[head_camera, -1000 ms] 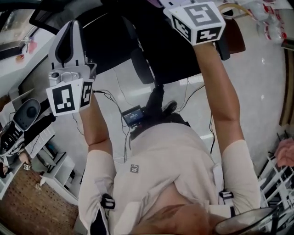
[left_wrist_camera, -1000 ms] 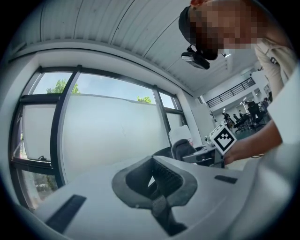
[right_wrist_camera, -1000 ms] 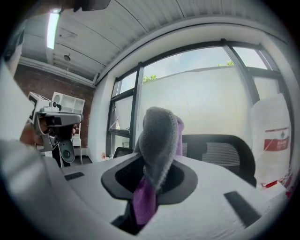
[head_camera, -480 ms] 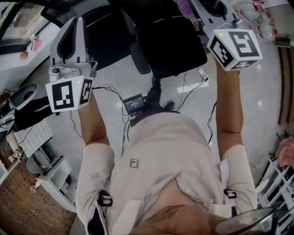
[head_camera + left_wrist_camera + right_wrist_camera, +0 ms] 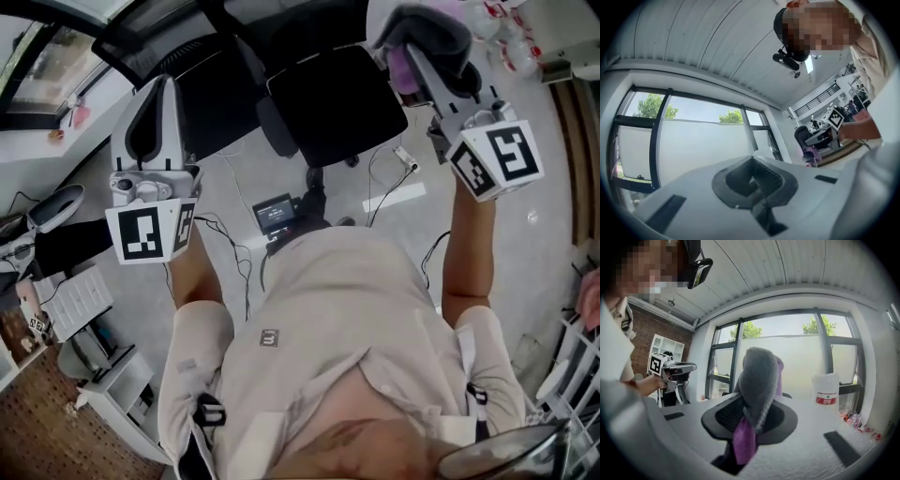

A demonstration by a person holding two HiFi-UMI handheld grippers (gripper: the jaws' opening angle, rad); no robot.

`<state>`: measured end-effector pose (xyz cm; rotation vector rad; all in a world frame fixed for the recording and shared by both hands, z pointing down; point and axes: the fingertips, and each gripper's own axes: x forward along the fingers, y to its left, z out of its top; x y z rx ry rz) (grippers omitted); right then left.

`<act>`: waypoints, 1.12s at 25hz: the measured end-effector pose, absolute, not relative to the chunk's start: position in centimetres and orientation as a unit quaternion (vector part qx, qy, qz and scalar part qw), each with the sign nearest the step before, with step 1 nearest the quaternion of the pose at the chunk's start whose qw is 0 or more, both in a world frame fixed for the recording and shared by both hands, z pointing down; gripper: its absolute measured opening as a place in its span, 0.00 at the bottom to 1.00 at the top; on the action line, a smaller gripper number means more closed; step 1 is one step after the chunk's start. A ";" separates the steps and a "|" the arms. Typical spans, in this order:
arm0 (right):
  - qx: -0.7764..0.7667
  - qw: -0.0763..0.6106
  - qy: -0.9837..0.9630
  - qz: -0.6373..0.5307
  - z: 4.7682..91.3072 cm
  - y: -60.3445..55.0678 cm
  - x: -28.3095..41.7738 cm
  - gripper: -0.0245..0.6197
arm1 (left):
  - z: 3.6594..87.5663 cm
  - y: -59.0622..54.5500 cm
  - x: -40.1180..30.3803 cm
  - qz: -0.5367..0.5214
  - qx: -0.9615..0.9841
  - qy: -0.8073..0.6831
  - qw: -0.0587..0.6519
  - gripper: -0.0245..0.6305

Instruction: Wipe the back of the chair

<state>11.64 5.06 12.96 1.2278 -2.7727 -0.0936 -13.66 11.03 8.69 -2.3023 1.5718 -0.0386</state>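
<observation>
- Since a second ago, your right tool (image 5: 750, 425) has swung out to the chair's (image 5: 337, 103) right side; the chair is black and stands low ahead of you.
- Press the cloth (image 5: 757, 380) (grey over purple, clenched in that tool) flat on the backrest, stroking downward.
- Your left tool (image 5: 754, 180) is closed and empty; it could steady the chair.

Open floor (image 5: 548, 253) flanks the chair (image 5: 333, 103) on both sides.
</observation>
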 end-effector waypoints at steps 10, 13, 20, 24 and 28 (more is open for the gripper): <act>0.432 0.049 -0.899 -0.046 10.0 14.8 16.9 0.15 | 7.5 17.4 -10.6 0.002 -0.827 0.537 0.169 0.05; 0.442 0.044 -0.894 -0.048 9.6 17.0 18.7 0.15 | 7.4 18.5 -9.2 0.006 -0.833 0.527 0.169 0.05; 0.460 0.042 -0.886 -0.045 10.1 20.7 21.1 0.13 | 7.3 20.6 -7.5 0.010 -0.842 0.513 0.168 0.05; 0.460 0.040 -0.886 -0.039 10.7 22.2 21.9 0.13 | 7.6 21.9 -6.5 0.010 -0.843 0.511 0.167 0.05; 0.463 0.038 -0.885 -0.034 10.4 22.6 22.6 0.13 | 7.2 22.3 -5.8 0.011 -0.845 0.508 0.164 0.05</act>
